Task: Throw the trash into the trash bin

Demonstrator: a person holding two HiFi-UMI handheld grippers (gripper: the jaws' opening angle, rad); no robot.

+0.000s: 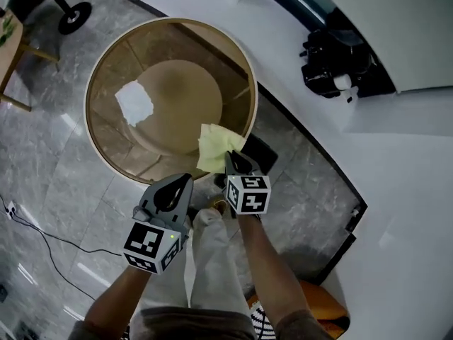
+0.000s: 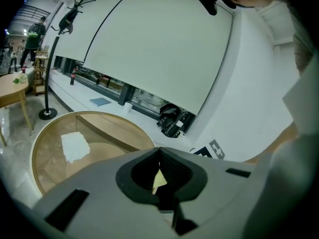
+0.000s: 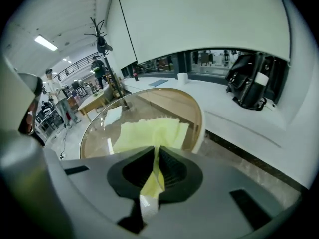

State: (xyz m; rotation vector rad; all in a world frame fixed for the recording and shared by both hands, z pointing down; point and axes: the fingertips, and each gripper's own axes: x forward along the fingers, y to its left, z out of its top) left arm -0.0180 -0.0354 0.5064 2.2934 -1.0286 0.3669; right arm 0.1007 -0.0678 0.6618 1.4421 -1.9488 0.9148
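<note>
**Yellow sheet at the bin's rim, not yet dropped**

The right gripper [image 1: 232,159] is clamped on the yellow sheet [image 1: 214,146], which hangs over the near rim of the bin [image 1: 173,21]. A white sheet [image 1: 134,103] already lies on the bin's bottom, toward its left wall. The left gripper [image 1: 182,183] sits closed just short of the near rim. A yellow sliver shows in its slit, and it is unclear whether the jaws hold it. What seems left is to let go over the opening.
</note>
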